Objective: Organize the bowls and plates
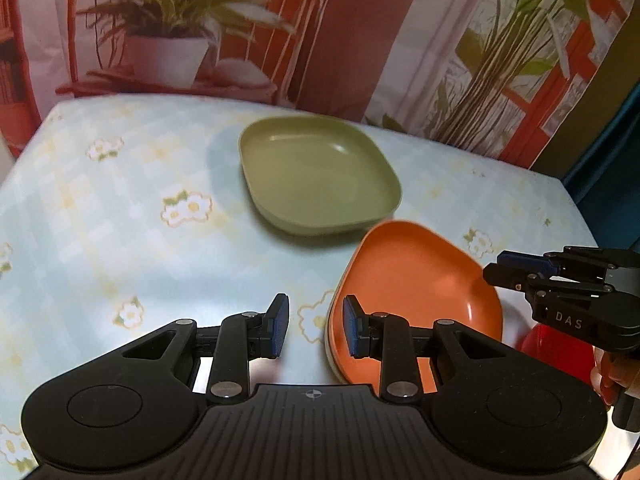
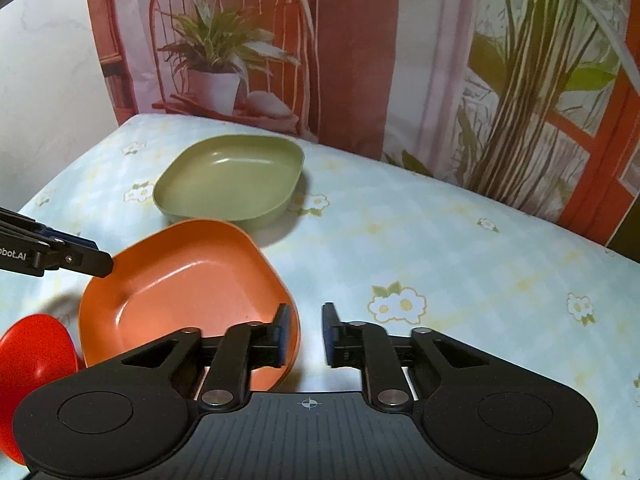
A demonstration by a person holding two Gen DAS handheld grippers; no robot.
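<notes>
A green square plate (image 1: 320,176) sits on the table toward the back; it also shows in the right wrist view (image 2: 230,180). An orange square plate (image 1: 416,292) lies just in front of it, also in the right wrist view (image 2: 188,292). My left gripper (image 1: 314,328) is open and empty, with its right finger over the orange plate's left rim. My right gripper (image 2: 306,334) is open and empty, its left finger over the orange plate's right rim. The right gripper also shows in the left wrist view (image 1: 504,268) at the plate's right edge.
A red round bowl (image 2: 36,356) stands left of the orange plate, partly hidden; it also shows in the left wrist view (image 1: 556,352). The table has a pale blue flowered cloth (image 2: 440,248). A printed curtain (image 2: 360,40) with plants hangs behind the table's far edge.
</notes>
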